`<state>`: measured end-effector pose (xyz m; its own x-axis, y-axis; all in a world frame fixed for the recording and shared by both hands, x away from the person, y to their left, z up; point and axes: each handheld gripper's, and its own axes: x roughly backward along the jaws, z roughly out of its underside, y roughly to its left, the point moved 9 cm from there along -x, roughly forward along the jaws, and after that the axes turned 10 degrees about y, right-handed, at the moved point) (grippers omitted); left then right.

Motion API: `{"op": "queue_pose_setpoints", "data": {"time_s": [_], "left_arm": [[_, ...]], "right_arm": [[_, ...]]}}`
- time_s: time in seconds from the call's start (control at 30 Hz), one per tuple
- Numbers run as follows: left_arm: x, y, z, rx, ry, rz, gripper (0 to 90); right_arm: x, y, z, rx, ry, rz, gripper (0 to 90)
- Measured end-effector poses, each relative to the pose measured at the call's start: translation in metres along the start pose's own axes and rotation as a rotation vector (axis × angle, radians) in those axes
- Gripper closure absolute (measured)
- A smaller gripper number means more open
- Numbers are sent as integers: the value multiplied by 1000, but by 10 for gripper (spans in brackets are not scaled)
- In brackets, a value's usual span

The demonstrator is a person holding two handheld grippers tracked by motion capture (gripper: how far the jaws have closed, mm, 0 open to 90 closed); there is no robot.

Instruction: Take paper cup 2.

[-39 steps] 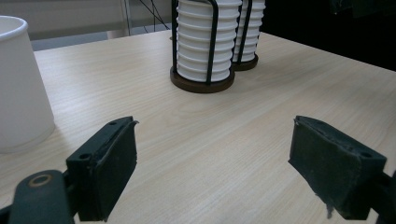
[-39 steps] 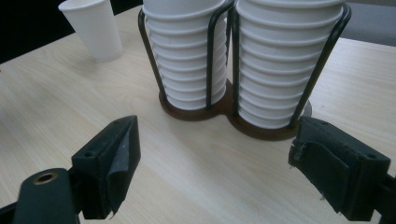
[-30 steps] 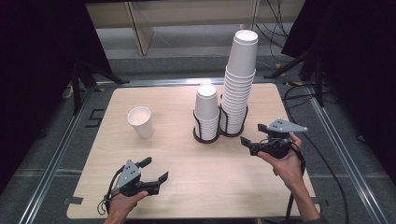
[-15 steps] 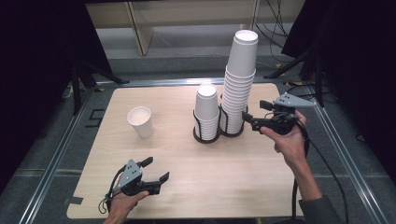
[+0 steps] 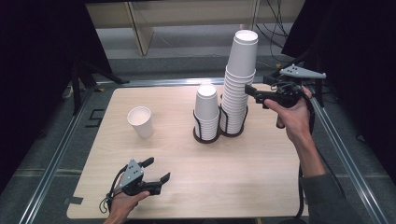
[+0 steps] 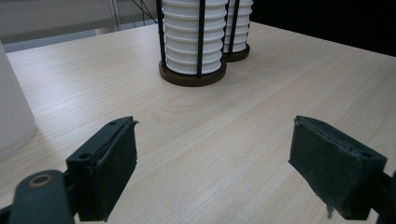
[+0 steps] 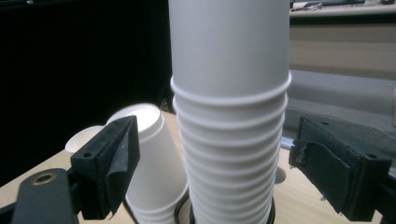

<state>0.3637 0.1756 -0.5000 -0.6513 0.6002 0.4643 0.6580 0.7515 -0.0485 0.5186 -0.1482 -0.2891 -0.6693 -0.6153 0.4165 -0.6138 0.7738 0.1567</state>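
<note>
White paper cups rise in a tall stack (image 5: 239, 84) from a black wire holder (image 5: 233, 127) near the far middle of the wooden desk (image 5: 261, 177). Just to its left, a shorter stack (image 5: 206, 111) sits in a second holder (image 5: 206, 134) that touches the first. A single cup (image 5: 140, 122) stands upright on the left part of the desk, well apart from both stacks.

At the right, the right hand-held gripper (image 5: 250, 91) is held in the air, pointing level at the tall stack's upper half from the right. In the right gripper view its jaws stand wide apart, one on each side of the tall stack (image 7: 231, 116), with clear gaps between pads and cups, so nothing is clamped. The shorter stack (image 7: 152, 158) shows behind the left jaw there.

Near the front left edge of the desk, the left hand-held gripper (image 5: 156, 170) rests low in the person's hand. In the left gripper view its jaws are apart over bare wood, holding nothing, with the shorter stack's holder (image 6: 192, 77) ahead.
</note>
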Motion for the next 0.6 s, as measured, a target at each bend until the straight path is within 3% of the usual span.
{"op": "queue_pose_setpoints", "data": {"time_s": [0.37, 0.6], "left_arm": [[0, 0, 0, 2, 2, -2, 144], [1, 0, 1, 2, 14, -6, 144]], "right_arm": [[-7, -4, -40, 47, 7, 35, 153], [-23, -4, -53, 64, 5, 16, 154]]}}
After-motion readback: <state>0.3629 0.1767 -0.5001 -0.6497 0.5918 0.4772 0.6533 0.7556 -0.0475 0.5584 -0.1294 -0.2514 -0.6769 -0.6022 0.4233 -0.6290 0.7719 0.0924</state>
